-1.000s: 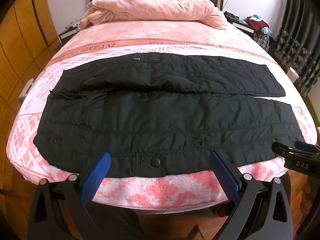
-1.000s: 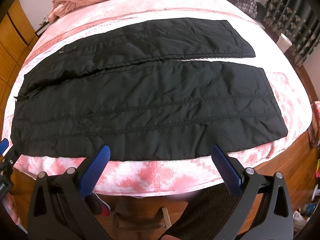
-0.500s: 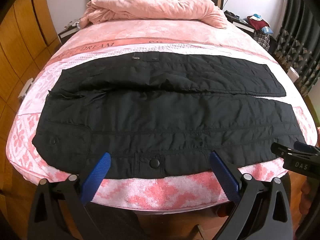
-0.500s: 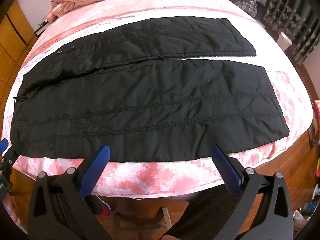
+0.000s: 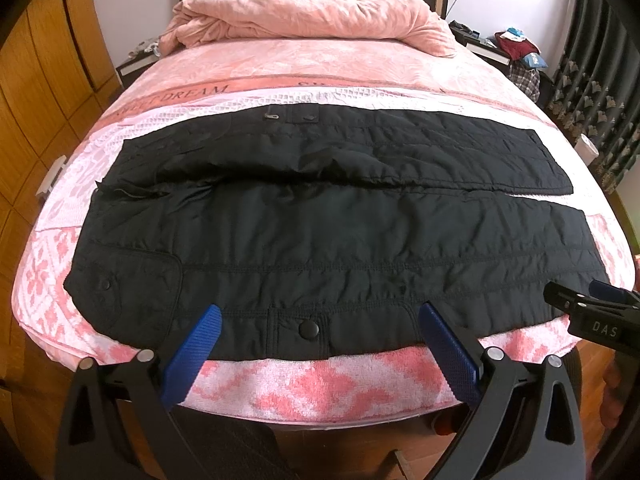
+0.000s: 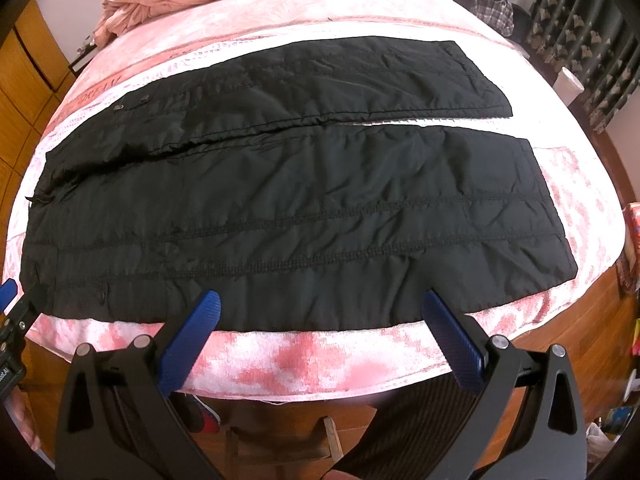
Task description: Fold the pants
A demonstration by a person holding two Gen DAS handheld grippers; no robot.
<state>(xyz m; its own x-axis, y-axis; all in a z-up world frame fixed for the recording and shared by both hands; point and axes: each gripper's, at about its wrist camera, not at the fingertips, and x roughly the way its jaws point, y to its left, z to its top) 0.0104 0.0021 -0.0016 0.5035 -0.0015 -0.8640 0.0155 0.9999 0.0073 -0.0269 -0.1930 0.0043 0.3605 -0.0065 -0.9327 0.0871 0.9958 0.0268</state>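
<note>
A pair of black quilted pants [image 5: 328, 240] is laid flat across the foot of a bed covered with a pink patterned blanket [image 5: 320, 376]; the waist is turned to the left and the two legs run to the right, side by side, with a thin strip of blanket seen between their cuffs. The near leg lies along the near edge of the bed, and a round snap button [image 5: 308, 329] is seen on its flap close to that edge. The left gripper [image 5: 318, 326] is held just above the near hem, its blue fingers [image 5: 192, 354] spread wide apart, and nothing is pinched between them. The right gripper [image 6: 320, 312] is held in the same manner over the near leg, further toward the cuffs, its jaws also wide apart and without any cloth in them. In the left wrist view the right gripper is seen at the right border, near the cuff. A crumpled pink duvet [image 5: 316, 12] is piled at the headboard, well apart from the pants.
</note>
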